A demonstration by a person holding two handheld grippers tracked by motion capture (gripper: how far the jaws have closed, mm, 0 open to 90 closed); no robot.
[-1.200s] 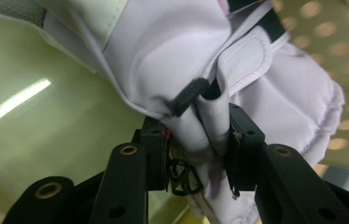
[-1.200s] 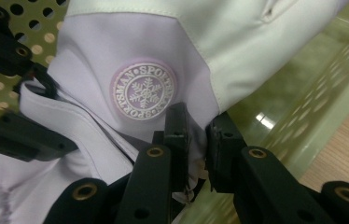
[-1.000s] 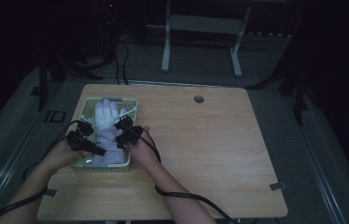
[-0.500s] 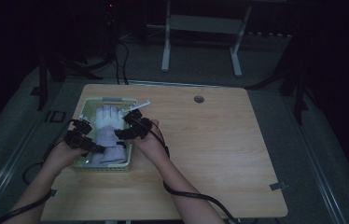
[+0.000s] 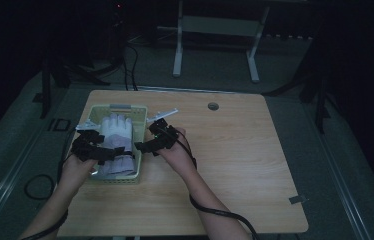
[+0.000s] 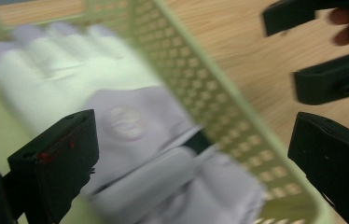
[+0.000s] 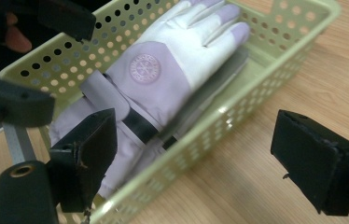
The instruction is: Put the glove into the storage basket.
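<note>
The white and purple fabric glove (image 7: 163,74) lies inside the pale green plastic basket (image 7: 238,121). The left gripper (image 5: 106,152) and right gripper (image 5: 145,146) have just opened wide, holding nothing. Putting away looks done.

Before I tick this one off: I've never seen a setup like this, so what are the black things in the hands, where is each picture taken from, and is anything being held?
A person sits at a wooden table with a hand-held gripper in each hand: black tools with two jaws that pinch things. The high view looks down from above the person's side; the left gripper shows at its left, the right gripper beside it. The other two pictures come from small cameras riding on each gripper, looking along its jaws.

On the table stands a pale green perforated basket. In it lies a white and lilac glove, fingers pointing away from the person.

Nothing is held. Both pairs of jaws have just been opening and stand wide apart, with the glove lying loose in the basket.
</note>
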